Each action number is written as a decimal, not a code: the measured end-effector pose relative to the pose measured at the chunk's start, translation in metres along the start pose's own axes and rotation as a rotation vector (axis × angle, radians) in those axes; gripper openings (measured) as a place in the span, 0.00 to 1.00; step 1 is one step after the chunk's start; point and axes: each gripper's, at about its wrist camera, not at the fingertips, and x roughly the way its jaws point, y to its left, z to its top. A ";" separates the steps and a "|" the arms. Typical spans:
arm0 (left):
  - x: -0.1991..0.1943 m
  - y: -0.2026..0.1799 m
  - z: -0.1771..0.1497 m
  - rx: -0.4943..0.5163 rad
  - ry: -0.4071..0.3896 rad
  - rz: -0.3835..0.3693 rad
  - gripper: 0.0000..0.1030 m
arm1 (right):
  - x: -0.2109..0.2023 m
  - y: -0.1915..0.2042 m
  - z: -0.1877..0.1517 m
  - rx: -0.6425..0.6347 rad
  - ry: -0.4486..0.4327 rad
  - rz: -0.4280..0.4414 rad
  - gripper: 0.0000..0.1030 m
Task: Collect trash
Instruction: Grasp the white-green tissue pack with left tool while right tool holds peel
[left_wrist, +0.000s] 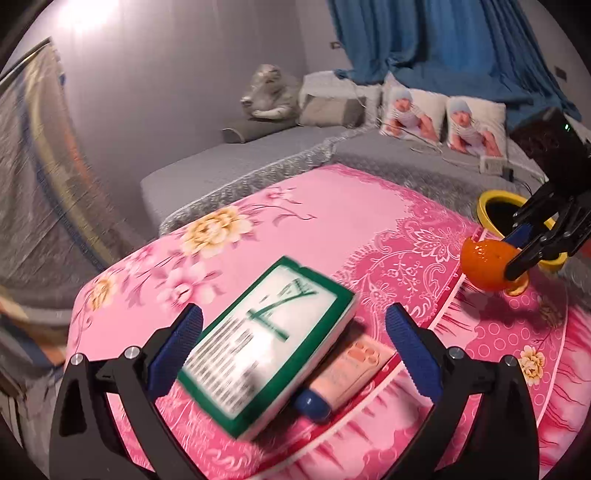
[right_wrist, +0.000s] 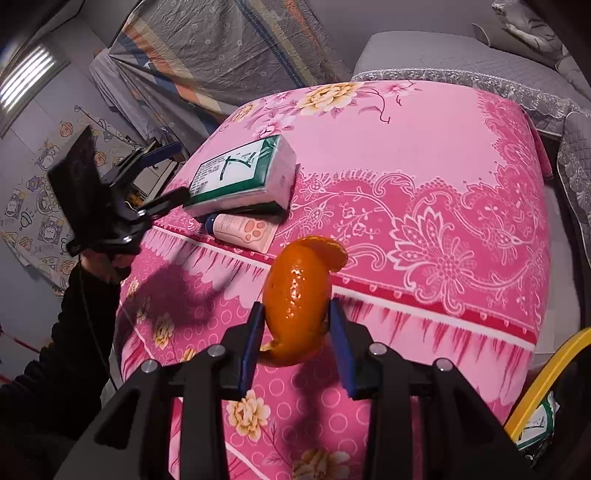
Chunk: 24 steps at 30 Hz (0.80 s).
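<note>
My right gripper (right_wrist: 297, 314) is shut on an orange peel (right_wrist: 295, 295) and holds it above the pink floral cover (right_wrist: 424, 147). The peel (left_wrist: 487, 264) and the right gripper (left_wrist: 517, 254) also show in the left wrist view, in front of a yellow-rimmed bin (left_wrist: 487, 199). My left gripper (left_wrist: 293, 321) is open, its fingers on either side of a green-and-white tissue pack (left_wrist: 266, 339), not touching it. The pack (right_wrist: 243, 170) lies partly on a pink tube with a blue cap (right_wrist: 243, 229). The left gripper (right_wrist: 173, 173) sits at the pack's left end.
The bin's yellow rim (right_wrist: 546, 384) is at lower right, with a green-and-white wrapper (right_wrist: 535, 424) inside. Grey bedding (left_wrist: 229, 162), printed pillows (left_wrist: 443, 122) and a blue curtain (left_wrist: 443, 40) lie behind. A plastic-covered item (right_wrist: 229, 48) stands beyond the cover's far edge.
</note>
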 end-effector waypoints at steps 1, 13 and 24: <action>0.006 -0.003 0.003 0.015 0.008 -0.020 0.92 | -0.002 -0.001 -0.002 0.005 -0.002 0.002 0.33; 0.067 -0.017 0.010 0.168 0.142 -0.062 0.92 | -0.009 -0.013 0.002 0.033 -0.004 0.031 0.33; 0.105 -0.013 0.008 0.221 0.246 -0.045 0.92 | 0.000 -0.015 0.003 0.045 0.003 0.056 0.33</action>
